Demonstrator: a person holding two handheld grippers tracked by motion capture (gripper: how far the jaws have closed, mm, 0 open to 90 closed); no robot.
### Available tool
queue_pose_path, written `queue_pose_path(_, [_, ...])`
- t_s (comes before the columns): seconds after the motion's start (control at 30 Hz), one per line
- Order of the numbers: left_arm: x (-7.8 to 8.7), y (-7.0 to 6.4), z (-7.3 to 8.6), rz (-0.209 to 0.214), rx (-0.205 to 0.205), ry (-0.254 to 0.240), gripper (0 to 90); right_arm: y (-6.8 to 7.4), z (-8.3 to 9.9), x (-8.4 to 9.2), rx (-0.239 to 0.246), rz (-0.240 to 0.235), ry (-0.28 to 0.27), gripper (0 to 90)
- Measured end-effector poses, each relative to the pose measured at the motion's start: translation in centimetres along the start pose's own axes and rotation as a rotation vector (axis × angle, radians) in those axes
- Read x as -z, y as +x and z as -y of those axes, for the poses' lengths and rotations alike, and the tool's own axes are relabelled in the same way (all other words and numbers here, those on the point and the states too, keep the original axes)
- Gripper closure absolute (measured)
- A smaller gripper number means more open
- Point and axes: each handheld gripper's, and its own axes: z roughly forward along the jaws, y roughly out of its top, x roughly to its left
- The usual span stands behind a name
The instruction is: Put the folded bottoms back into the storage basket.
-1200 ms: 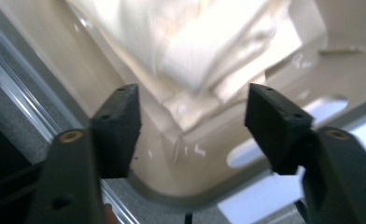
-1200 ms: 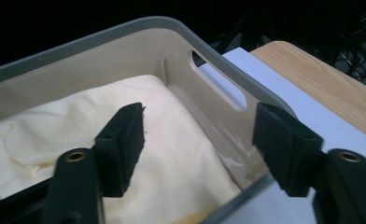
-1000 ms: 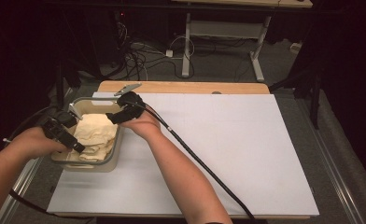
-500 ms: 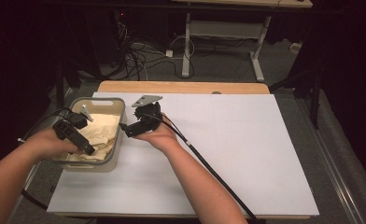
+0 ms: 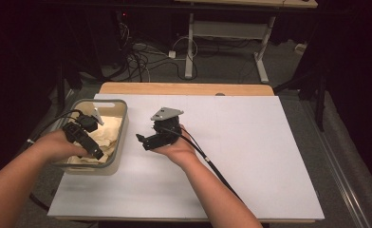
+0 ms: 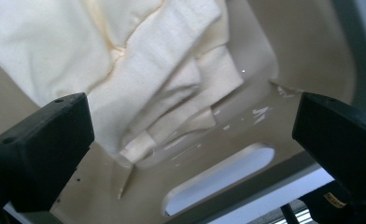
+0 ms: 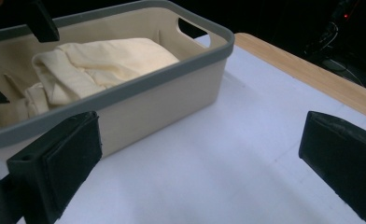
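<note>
So the cream cloth (image 5: 109,135) is lying crumpled inside the beige plastic bin with the grey rim (image 5: 122,124), over at the left edge of the white table (image 5: 269,156). The left gripper (image 5: 98,153) hangs over the bin, jaws spread wide with nothing between them; in the left gripper view the cloth (image 6: 139,79) sits just below and ahead of those jaws, bunched against the bin floor near the handle slot (image 6: 218,184). The right gripper (image 5: 141,140) is just right of the bin, out over bare table, also wide open and empty. Both sets of jaws have just been opening. From the right gripper view the bin (image 7: 172,100) is ahead and to the left, the cloth (image 7: 111,60) heaped inside it, well apart from the jaws
</note>
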Motion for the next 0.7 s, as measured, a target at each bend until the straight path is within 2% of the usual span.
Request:
queue_pose_path(0.2, [0.7,-1.0,-0.6,-0.008,-0.011,-0.006,0.0,-0.4,1.6,1.9,-0.005,0.027,0.012,0.6])
queue_pose_path(0.7, [2.2,-3.9,-2.7,-0.024,-0.056,-0.011,0.0,-1.5,4.8,6.4,-0.031,0.073,-0.002,0.7])
